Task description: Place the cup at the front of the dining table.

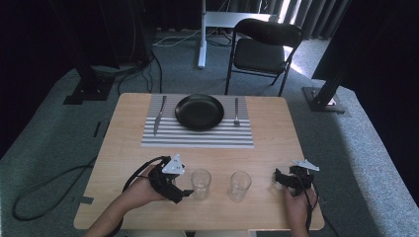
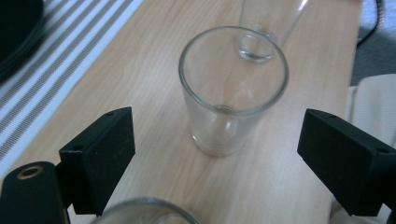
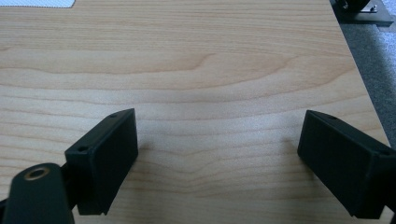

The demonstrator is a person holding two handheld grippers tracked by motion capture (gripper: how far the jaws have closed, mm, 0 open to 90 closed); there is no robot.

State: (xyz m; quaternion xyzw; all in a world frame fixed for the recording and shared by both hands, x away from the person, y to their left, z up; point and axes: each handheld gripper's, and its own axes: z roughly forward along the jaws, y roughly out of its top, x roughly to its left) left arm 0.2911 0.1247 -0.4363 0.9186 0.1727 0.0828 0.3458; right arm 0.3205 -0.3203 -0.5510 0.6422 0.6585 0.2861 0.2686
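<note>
My left gripper [image 2: 215, 154] has its jaws wide apart, facing the near glass [image 2: 232, 88], not touching it. Glass stands upright on the table [image 1: 276, 128] near its front edge, beside a second glass [image 1: 240, 185]. Right gripper [image 3: 217, 154] gapes, holding nothing.

The left gripper [image 2: 215, 154] has its jaws spread wide, a clear glass [image 2: 232, 88] standing upright just ahead between them, untouched. A second glass [image 2: 266, 28] stands behind it on the wooden table [image 2: 154, 60], striped mat [image 2: 56, 60] alongside.
</note>
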